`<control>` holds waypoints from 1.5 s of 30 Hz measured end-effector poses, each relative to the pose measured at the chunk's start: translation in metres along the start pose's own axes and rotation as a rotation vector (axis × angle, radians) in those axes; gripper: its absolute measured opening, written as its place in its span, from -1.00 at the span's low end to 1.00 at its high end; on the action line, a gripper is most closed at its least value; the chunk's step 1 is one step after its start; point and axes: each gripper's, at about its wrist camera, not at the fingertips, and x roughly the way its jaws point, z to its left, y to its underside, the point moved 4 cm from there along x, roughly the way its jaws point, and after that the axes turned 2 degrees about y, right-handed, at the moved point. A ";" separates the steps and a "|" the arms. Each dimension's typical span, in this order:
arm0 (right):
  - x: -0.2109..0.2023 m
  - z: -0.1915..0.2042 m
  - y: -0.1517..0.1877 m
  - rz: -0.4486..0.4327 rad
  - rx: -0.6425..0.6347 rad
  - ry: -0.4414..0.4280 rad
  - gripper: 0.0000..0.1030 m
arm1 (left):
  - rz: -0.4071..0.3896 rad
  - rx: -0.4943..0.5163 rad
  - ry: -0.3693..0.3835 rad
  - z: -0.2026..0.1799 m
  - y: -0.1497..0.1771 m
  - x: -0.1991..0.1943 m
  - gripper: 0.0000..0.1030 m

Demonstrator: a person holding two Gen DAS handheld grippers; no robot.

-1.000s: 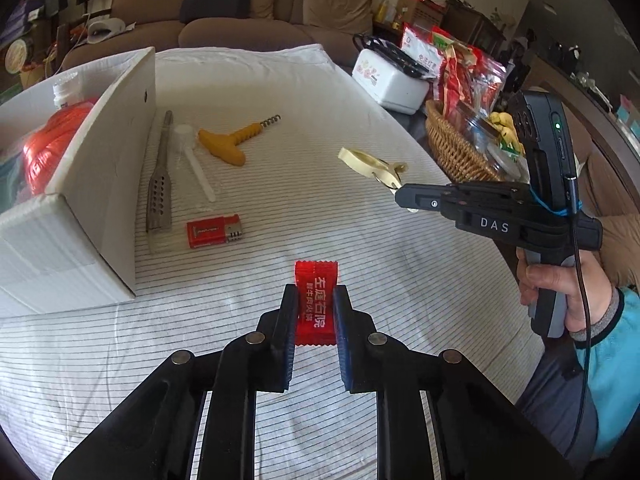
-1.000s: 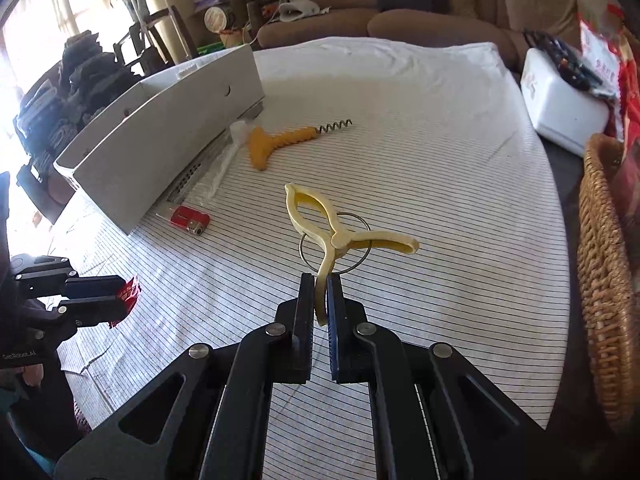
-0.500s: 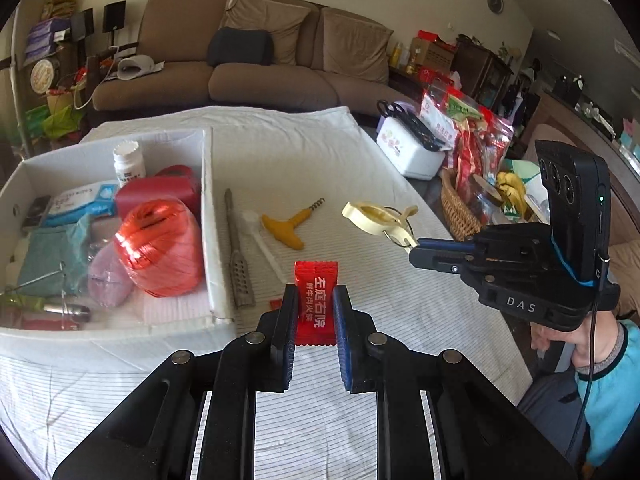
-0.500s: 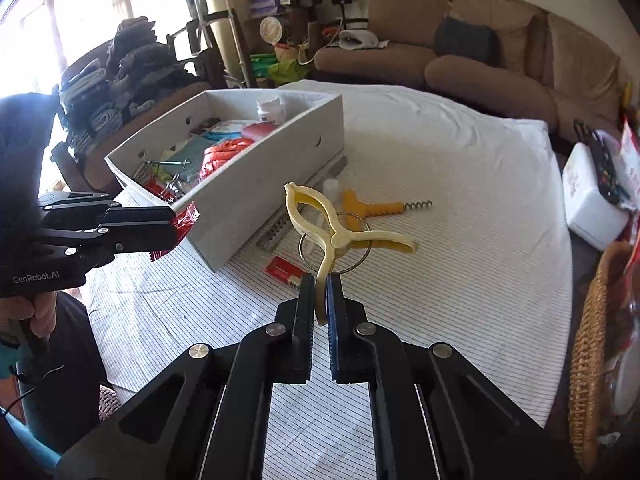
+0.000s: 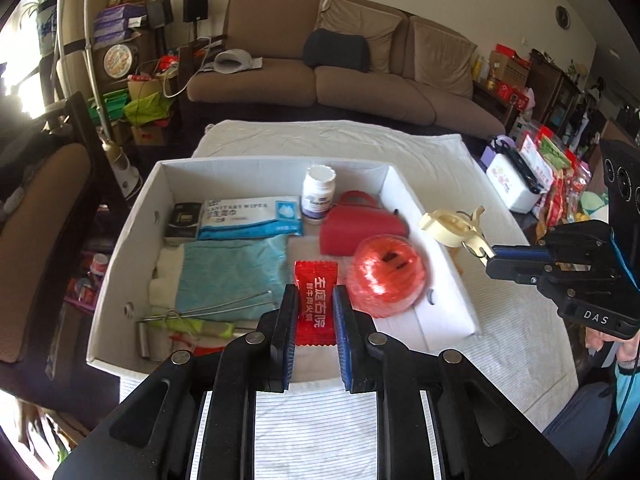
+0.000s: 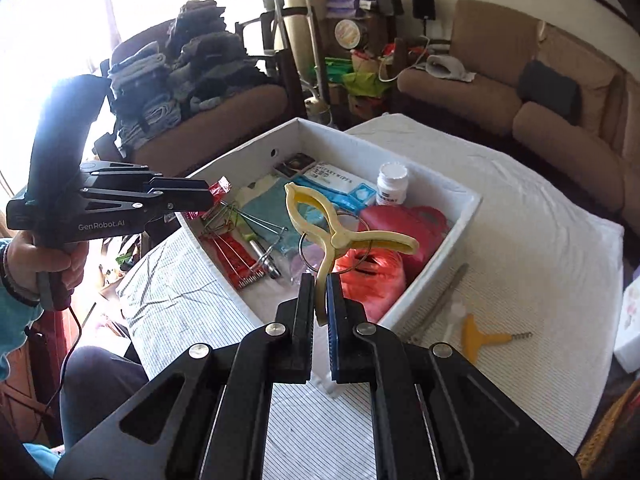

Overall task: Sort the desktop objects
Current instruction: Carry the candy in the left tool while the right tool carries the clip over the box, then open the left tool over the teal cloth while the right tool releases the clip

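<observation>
My left hand-held gripper (image 5: pixel 316 320) grasps the red snack packet (image 5: pixel 315 302); my right hand-held gripper (image 6: pixel 320 300) is clenched on the yellow clip (image 6: pixel 340 236). A second ago both hung over the striped bench (image 5: pixel 500 344); now both have risen and swung over the near half of the white box (image 5: pixel 132 264). I judge that dropping them in comes next. Beyond on the bench lie the yellow corkscrew (image 6: pixel 486 338) and a file (image 6: pixel 440 300), unsorted.

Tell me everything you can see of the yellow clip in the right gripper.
The yellow clip looks like pale plastic: a large clothespin type with two looped jaw arms, a metal ring spring at the pivot, and two handle legs. The right gripper is shut on one leg, holding the clip up in the air above the white box. Nothing else touches it.
</observation>
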 end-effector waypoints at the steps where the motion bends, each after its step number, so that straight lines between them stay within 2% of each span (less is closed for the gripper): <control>1: 0.013 0.007 -0.009 0.015 -0.007 -0.005 -0.88 | 0.015 -0.013 -0.009 0.013 -0.004 0.005 -0.68; 6: 0.086 0.032 -0.046 0.115 -0.042 -0.015 -0.88 | 0.095 -0.110 0.023 0.070 -0.023 0.044 -0.67; 10: 0.149 0.038 -0.061 0.225 -0.065 0.004 -0.88 | 0.151 -0.145 -0.004 0.101 -0.030 0.079 -0.67; 20: 0.250 0.055 -0.066 0.353 -0.041 -0.061 -0.88 | 0.258 -0.210 -0.028 0.133 -0.022 0.130 -0.67; 31: 0.292 0.053 -0.068 0.414 0.039 -0.106 -0.88 | 0.343 -0.223 -0.107 0.151 -0.017 0.159 -0.67; 36: 0.302 0.049 -0.062 0.454 0.032 -0.063 -0.82 | 0.381 -0.184 -0.179 0.154 -0.011 0.170 -0.66; 38: 0.304 0.047 -0.061 0.465 0.041 -0.072 -0.81 | 0.387 -0.202 -0.171 0.156 -0.009 0.173 -0.64; 42: 0.294 0.043 -0.063 0.440 0.053 -0.073 -0.77 | 0.384 -0.207 -0.196 0.159 -0.008 0.172 -0.56; 44: 0.286 0.040 -0.065 0.423 0.058 -0.072 -0.76 | 0.379 -0.220 -0.196 0.161 -0.008 0.171 -0.39; 45: 0.281 0.038 -0.065 0.416 0.064 -0.076 -0.76 | 0.375 -0.226 -0.186 0.160 -0.008 0.169 -0.36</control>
